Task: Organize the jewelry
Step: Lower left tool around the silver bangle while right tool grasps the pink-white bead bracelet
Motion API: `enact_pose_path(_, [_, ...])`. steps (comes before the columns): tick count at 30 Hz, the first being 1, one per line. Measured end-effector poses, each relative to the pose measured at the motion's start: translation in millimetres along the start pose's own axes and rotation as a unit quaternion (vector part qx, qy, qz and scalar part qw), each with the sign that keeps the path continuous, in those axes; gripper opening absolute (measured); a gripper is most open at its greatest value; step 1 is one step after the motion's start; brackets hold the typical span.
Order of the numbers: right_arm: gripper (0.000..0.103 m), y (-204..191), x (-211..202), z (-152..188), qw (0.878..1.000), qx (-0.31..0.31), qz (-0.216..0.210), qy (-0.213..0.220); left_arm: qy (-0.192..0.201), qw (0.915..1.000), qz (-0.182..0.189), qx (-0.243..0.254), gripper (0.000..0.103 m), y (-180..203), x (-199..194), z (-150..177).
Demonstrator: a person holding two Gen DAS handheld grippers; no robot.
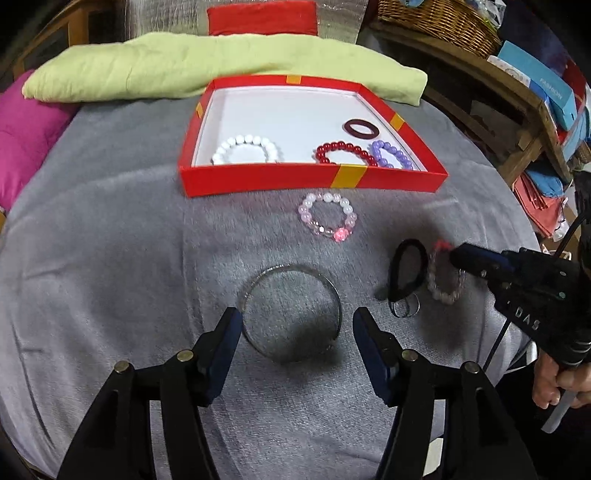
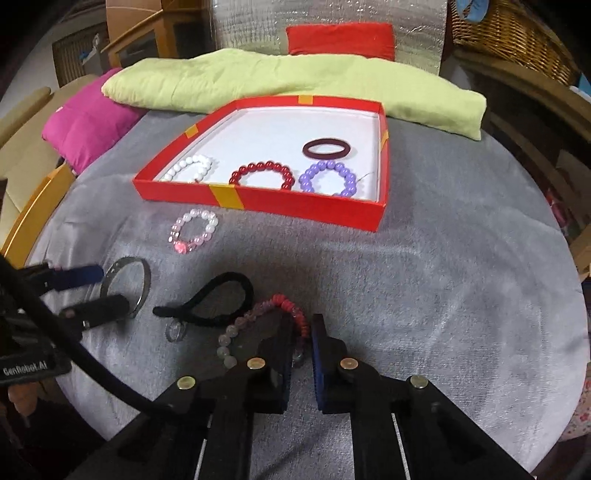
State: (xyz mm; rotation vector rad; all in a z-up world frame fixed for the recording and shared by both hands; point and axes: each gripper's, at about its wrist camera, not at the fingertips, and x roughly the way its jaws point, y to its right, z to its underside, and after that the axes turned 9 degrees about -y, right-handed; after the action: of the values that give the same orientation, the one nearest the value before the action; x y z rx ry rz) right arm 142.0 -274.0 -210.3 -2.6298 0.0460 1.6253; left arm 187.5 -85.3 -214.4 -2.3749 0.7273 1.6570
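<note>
Right gripper (image 2: 303, 334) apparently on half-hidden beaded bracelet (image 2: 236, 328), contact obscured.

Grey, matt, napped cloth (image 1: 110, 258) over the desk. Thin, shiny metal bangle (image 1: 291, 314) between the left claw (image 1: 297, 321) tips. Glossy, translucent pink beads (image 1: 327, 218) beyond it. Fuzzy black loop (image 2: 218, 299) left of the right claw (image 2: 303, 332), matt. Glossy red paper box (image 1: 258, 181) further off, smooth white inside. Polished bead strings within: white (image 1: 245, 149), red (image 1: 345, 151), purple (image 1: 391, 153). Woven wicker basket (image 1: 436, 22) at far right.
</note>
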Motion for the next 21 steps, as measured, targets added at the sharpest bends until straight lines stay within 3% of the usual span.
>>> enact_pose_path(5, [0.01,11,-10,-4,0.999,0.031,-0.001,0.025,-0.006,0.9999,0.01,-0.007,0.068,0,2,2])
enact_pose_path(21, [0.01,27,-13,-5,0.996,0.077,-0.031,0.025,-0.006,0.9999,0.005,0.012,0.068,3,8,5])
